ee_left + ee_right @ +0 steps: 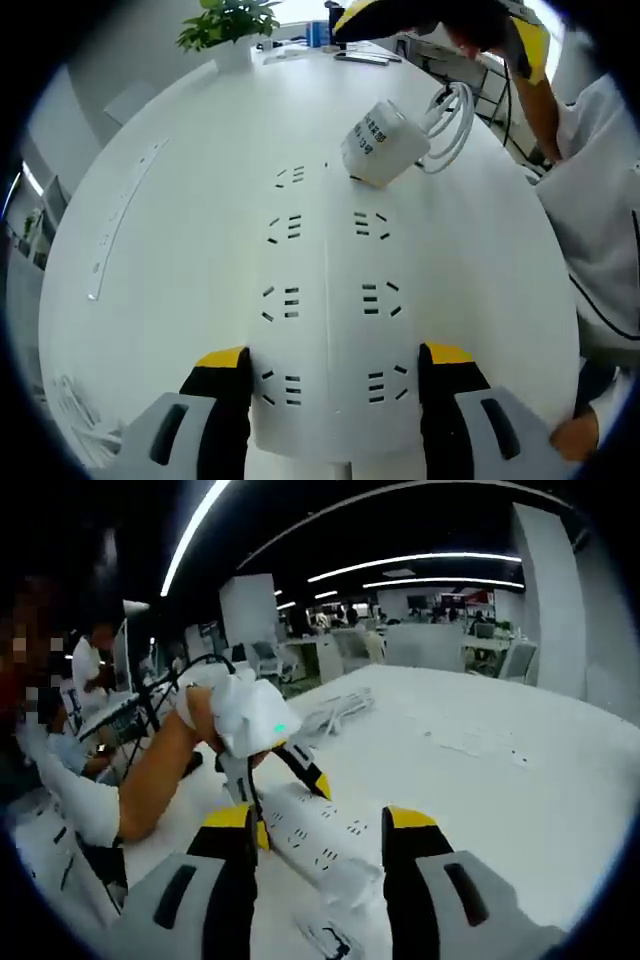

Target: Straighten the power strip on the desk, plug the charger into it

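Observation:
A wide white power strip [328, 300] with two rows of sockets lies on the white desk [170, 300], running away from my left gripper [335, 358]. Its yellow-tipped jaws press against both sides of the strip's near end. A white charger [383, 143] rests tilted at the strip's far end, with its white cable [452, 122] looped beside it. My right gripper [322, 818] hovers open over the other end of the strip [315, 845]. The left gripper [262, 725], held in a hand, clamps the far end in that view.
A second, slim power strip [120, 215] lies on the desk to the left, with loose white cables [75, 410] near the front corner. A potted plant [230, 25] stands at the back. A person's white sleeve [600, 210] is on the right. Another strip [470, 745] lies further out.

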### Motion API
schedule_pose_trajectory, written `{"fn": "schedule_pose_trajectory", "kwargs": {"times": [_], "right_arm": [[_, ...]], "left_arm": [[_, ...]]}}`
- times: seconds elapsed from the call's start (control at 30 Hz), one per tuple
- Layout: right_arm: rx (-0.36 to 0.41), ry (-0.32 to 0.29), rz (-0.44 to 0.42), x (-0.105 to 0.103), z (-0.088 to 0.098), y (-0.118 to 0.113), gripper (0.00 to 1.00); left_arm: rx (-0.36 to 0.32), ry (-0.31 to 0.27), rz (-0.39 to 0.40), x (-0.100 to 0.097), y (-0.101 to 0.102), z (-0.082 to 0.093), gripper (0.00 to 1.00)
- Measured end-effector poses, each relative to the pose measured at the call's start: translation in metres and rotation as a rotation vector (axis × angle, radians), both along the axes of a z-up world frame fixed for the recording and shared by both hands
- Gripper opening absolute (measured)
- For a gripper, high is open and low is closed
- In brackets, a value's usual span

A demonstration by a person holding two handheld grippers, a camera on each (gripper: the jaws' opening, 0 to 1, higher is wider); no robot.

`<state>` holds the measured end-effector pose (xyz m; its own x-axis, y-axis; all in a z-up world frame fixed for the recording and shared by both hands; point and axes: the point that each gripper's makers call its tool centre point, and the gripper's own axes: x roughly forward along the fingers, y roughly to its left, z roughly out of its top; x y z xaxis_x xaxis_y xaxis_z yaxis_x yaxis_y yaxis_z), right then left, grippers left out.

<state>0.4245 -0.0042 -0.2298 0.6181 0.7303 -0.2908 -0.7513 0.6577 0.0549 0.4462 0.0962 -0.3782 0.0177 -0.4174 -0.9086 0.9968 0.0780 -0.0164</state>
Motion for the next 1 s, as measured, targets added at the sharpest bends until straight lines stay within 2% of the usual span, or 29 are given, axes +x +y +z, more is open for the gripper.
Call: {"fn": "schedule_pose_trajectory", "kwargs": {"times": [0.1, 0.13, 0.27, 0.3, 0.4, 0.47, 0.53, 0.6, 0.67, 0.73, 0.8, 0.87, 0.93, 1.0], "right_arm": [[0.018, -0.123, 0.015, 0.001, 0.009, -0.011, 0.52], [0.011, -0.14, 0.016, 0.001, 0.009, -0.013, 0.54], [-0.153, -0.262, 0.135, -0.006, -0.01, -0.013, 0.52], [-0.191, -0.273, 0.159, -0.008, -0.018, -0.012, 0.53], [-0.27, -0.291, 0.266, -0.017, -0.041, -0.009, 0.56], [-0.312, -0.291, 0.292, -0.015, -0.055, -0.009, 0.56], [-0.388, -0.297, 0.325, -0.011, -0.07, -0.009, 0.49], [-0.413, -0.335, 0.345, -0.007, -0.072, -0.007, 0.41], [-0.346, -0.309, 0.34, -0.004, -0.07, -0.005, 0.34], [-0.31, -0.298, 0.346, -0.001, -0.068, -0.006, 0.34], [-0.324, -0.298, 0.38, 0.0, -0.073, -0.006, 0.32], [-0.355, -0.34, 0.404, 0.001, -0.072, -0.006, 0.3], [-0.346, -0.332, 0.406, 0.002, -0.071, -0.004, 0.3], [-0.303, -0.274, 0.384, 0.005, -0.07, -0.004, 0.29]], "left_arm": [[0.001, 0.0, 0.001, -0.002, 0.0, 0.0, 0.69], [0.001, 0.0, 0.001, -0.002, 0.0, 0.0, 0.69], [0.001, 0.001, 0.001, -0.003, -0.001, 0.0, 0.69], [0.001, 0.001, 0.0, -0.003, -0.002, 0.0, 0.69], [0.001, 0.001, 0.001, -0.003, -0.002, 0.0, 0.69], [0.001, 0.001, 0.0, -0.003, -0.003, -0.001, 0.69], [0.002, 0.002, 0.001, -0.003, -0.003, -0.001, 0.69], [0.002, 0.002, 0.001, -0.003, -0.003, -0.001, 0.69], [0.002, 0.002, 0.001, -0.002, -0.003, -0.001, 0.69], [0.003, 0.002, 0.001, -0.002, -0.004, -0.001, 0.69], [0.005, 0.002, 0.001, -0.002, -0.004, -0.001, 0.69], [0.007, 0.002, 0.0, -0.002, -0.004, -0.001, 0.69], [0.008, 0.001, -0.002, -0.001, -0.004, -0.001, 0.69], [0.008, 0.001, -0.003, -0.001, -0.004, -0.001, 0.69]]}}
